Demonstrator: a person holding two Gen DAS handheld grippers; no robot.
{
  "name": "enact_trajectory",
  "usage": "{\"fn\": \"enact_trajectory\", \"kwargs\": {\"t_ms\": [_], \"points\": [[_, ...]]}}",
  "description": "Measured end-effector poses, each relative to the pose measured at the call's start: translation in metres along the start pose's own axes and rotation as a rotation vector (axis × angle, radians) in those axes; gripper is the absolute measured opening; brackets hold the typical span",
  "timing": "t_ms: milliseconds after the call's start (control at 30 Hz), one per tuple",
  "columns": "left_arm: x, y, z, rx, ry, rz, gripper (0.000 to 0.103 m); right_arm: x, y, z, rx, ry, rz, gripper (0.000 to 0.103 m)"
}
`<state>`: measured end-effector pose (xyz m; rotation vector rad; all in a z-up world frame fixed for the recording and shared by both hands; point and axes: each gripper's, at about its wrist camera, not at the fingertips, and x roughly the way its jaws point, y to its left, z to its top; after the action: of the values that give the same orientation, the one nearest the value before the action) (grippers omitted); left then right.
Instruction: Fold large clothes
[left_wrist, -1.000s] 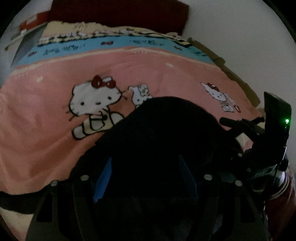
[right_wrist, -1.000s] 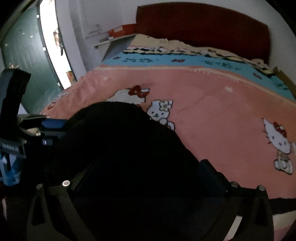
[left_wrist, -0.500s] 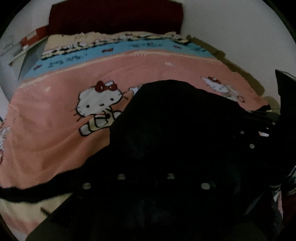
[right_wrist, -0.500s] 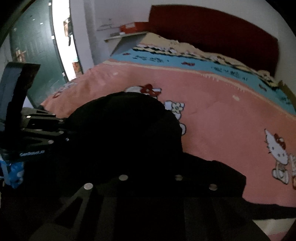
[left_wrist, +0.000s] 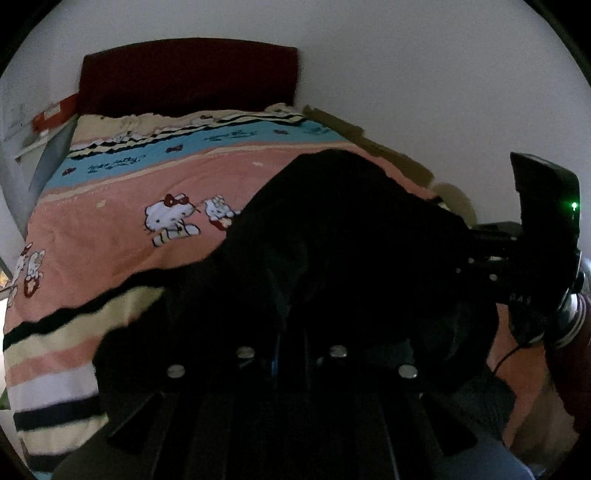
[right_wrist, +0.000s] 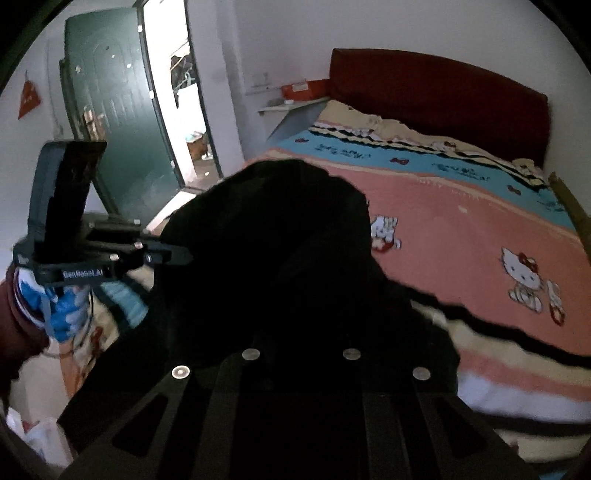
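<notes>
A large black garment (left_wrist: 332, 240) hangs bunched above the bed, filling the middle of both views (right_wrist: 277, 240). My left gripper (left_wrist: 291, 343) is shut on a fold of it, and the cloth covers its fingertips. In the left wrist view the right gripper (left_wrist: 461, 240) comes in from the right, its tips buried in the same cloth. My right gripper (right_wrist: 301, 347) is likewise shut on the garment. The right wrist view shows the left gripper (right_wrist: 181, 255) pinching the cloth's left edge, held by a blue-gloved hand (right_wrist: 66, 314).
Under the garment lies a bed with a pink cartoon-cat blanket (left_wrist: 110, 229) and a dark red headboard (right_wrist: 436, 99). A white wall runs along its far side. A green door (right_wrist: 110, 129) stands open beyond the bed, beside a small shelf with a red box (right_wrist: 299, 88).
Both grippers went from open around the black cloth to shut on it. They then rose and pulled back, lifting the garment off the blanket; the bed's striped near edge now shows.
</notes>
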<state>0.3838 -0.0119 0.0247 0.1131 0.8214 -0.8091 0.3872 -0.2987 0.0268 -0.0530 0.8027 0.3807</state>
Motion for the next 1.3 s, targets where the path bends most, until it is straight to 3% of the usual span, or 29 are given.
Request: {"fn": "enact_trajectory", "kwargs": {"t_ms": [200, 367, 467, 667, 833, 967, 1133, 1300], "points": [[-0.009, -0.026, -0.087, -0.051, 0.03, -0.034, 0.008, -0.023, 0.033, -0.08, 0.085, 0.013, -0.032, 0.013], [0.033, -0.025, -0.151, -0.143, 0.133, -0.035, 0.007, 0.005, 0.022, -0.149, 0.223, 0.023, -0.069, 0.015], [0.035, -0.022, -0.162, -0.226, 0.099, -0.044, 0.007, 0.028, 0.007, -0.17, 0.293, 0.035, -0.117, 0.016], [-0.006, -0.033, -0.142, -0.204, -0.01, 0.053, 0.007, 0.044, 0.007, -0.153, 0.244, 0.074, -0.158, 0.028], [-0.028, -0.031, -0.11, -0.226, -0.068, 0.111, 0.009, 0.039, 0.004, -0.145, 0.237, 0.069, -0.132, 0.041], [-0.029, -0.025, -0.08, -0.197, -0.089, 0.144, 0.009, 0.017, 0.002, -0.135, 0.22, 0.012, -0.105, 0.07], [-0.013, -0.015, -0.041, -0.182, -0.121, 0.157, 0.009, -0.019, -0.001, -0.111, 0.192, -0.084, -0.057, 0.072], [0.02, 0.001, 0.007, -0.201, -0.134, 0.135, 0.009, -0.019, -0.006, -0.053, 0.149, -0.167, -0.089, 0.072]]}}
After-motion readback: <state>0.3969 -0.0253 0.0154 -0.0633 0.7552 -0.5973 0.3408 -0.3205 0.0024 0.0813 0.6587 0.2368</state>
